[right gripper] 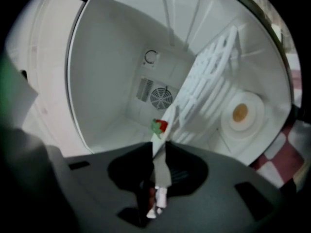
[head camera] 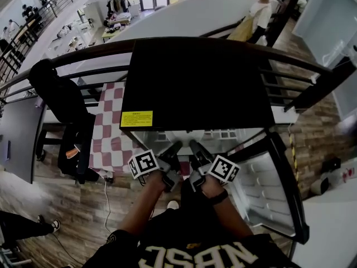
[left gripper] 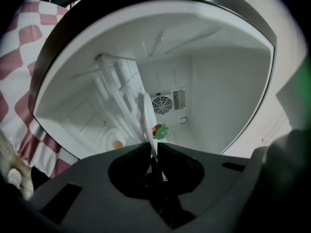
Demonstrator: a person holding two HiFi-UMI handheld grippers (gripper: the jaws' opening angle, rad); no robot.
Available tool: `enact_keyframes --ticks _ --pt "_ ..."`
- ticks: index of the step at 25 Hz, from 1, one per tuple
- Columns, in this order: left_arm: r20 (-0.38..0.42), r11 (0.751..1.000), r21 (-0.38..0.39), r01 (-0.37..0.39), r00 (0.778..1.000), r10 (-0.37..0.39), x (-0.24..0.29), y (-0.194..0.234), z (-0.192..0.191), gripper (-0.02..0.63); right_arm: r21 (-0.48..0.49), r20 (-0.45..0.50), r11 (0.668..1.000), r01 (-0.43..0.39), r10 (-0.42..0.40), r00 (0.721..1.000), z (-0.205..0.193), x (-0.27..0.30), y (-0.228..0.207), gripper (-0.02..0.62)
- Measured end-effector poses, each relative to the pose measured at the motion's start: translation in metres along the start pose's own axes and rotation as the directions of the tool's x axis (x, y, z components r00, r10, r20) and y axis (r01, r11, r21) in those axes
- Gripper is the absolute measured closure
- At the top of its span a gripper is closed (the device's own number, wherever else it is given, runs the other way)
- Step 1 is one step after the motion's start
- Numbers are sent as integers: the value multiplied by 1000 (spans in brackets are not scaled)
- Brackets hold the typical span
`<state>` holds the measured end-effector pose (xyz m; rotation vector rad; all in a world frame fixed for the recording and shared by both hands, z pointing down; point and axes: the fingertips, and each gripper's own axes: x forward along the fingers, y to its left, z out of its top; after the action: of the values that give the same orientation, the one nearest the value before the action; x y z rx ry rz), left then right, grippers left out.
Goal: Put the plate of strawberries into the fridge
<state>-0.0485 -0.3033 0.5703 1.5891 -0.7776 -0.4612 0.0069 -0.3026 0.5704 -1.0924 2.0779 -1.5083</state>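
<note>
left gripper point(left gripper: 152, 145): jaws easing apart, pads seemingly touching plate point(left gripper: 147, 118) rim | right gripper point(right gripper: 159, 143): jaws opening, rim loose between them | plate (one strawberry point(left gripper: 156, 129) visible): inside fridge point(left gripper: 218, 96), near its front, fan grille point(left gripper: 162, 104) far behind

Black shirt point(head camera: 184, 243), pale lettering, black wristband point(head camera: 219, 197)

Head view steeply down over fridge point(head camera: 195, 82); both gripper views close, into its white interior.

Smooth white plastic fridge point(left gripper: 223, 91); checked cloth point(left gripper: 19, 57).
</note>
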Motion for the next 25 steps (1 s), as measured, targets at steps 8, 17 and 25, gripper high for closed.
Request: enact_keyframes --ticks 8,17,25 --pt "-61 978 206 -30 997 44 -15 1 -18 456 -470 23 881 54 -48 999 7 -18 2 420" --pt "-32 861 498 -105 990 139 -39 6 -36 430 -974 105 183 135 -166 981 -11 -48 25 422" --pt "112 526 834 -168 984 136 -49 -7 -31 431 -864 154 -502 42 -185 971 -36 -45 36 431"
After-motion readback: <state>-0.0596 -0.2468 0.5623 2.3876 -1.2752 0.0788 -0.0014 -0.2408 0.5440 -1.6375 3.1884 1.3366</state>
